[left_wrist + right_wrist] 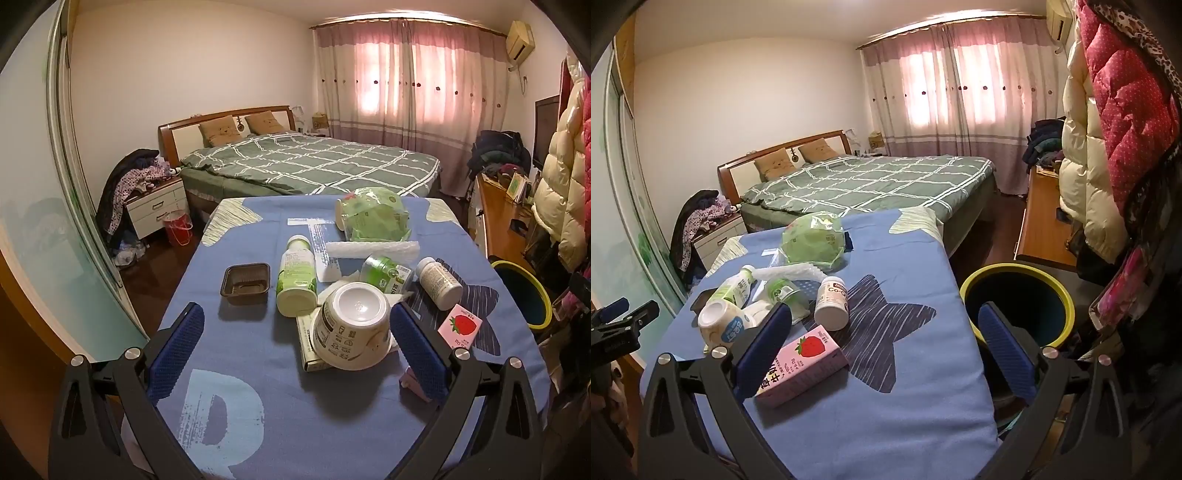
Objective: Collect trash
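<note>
Left gripper fingers spread wide around an overturned paper cup on the blue tablecloth

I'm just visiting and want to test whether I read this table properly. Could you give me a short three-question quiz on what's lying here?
1. True or false: the white paper cup stands upright on the blue tablecloth.
2. What fruit is printed on the pink milk carton?
3. Where is the yellow-rimmed trash bin? A) on the bed B) on the floor off the table's right edge C) on the table

Key
1. False: it lies tipped over, its base toward the left camera.
2. A strawberry.
3. B. Both hand-held grippers, left and right, are open and hold nothing.
</note>
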The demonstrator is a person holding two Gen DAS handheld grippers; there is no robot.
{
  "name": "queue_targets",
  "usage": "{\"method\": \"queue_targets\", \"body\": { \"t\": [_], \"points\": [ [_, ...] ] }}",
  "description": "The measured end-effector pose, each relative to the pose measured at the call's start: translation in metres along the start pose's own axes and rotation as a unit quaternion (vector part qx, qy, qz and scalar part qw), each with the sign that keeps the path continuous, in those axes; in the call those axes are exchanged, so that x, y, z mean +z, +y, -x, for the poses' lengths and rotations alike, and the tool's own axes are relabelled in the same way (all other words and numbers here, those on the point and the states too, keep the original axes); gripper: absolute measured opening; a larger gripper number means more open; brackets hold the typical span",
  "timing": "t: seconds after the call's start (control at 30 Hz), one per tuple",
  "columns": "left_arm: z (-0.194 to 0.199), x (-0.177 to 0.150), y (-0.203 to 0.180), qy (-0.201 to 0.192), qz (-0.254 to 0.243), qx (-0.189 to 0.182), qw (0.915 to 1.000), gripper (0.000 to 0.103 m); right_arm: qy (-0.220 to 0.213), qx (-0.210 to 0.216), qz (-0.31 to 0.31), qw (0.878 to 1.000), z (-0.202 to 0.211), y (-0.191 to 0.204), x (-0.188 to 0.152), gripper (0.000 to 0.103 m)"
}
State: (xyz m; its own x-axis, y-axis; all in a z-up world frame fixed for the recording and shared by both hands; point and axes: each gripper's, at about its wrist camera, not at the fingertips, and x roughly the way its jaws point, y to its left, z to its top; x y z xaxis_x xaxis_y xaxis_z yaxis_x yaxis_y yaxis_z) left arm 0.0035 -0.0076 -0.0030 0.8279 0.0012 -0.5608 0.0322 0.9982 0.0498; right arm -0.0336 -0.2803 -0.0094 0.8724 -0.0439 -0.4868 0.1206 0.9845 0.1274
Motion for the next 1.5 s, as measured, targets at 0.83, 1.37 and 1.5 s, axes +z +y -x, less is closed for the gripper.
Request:
{"method": "queue_targets", "body": {
  "t": [0.83, 1.37, 1.5],
  "points": [
    [-0.0003, -0.0005, -0.002, 0.002, -0.003, 0.001, 1.0, 0.099, 0.007, 0.003, -0.007, 1.0, -0.0057, -0.0025, -0.0005, 0.097],
    [-0.0022, -0.0012, -0.003, 0.005, -0.005, -0.001, 1.0, 0.099, 0.008, 0.004, -0.01, 1.0, -0.0065, -0.0019, -0.0022, 0.097],
    [-0.0023, -0.0012, -0.0031, 0.006, -0.005, -0.001, 1.0, 0.099, 0.008, 0.004, -0.008, 1.0, -0.0058, -0.0007, -0.0031, 0.097]
  ]
}}
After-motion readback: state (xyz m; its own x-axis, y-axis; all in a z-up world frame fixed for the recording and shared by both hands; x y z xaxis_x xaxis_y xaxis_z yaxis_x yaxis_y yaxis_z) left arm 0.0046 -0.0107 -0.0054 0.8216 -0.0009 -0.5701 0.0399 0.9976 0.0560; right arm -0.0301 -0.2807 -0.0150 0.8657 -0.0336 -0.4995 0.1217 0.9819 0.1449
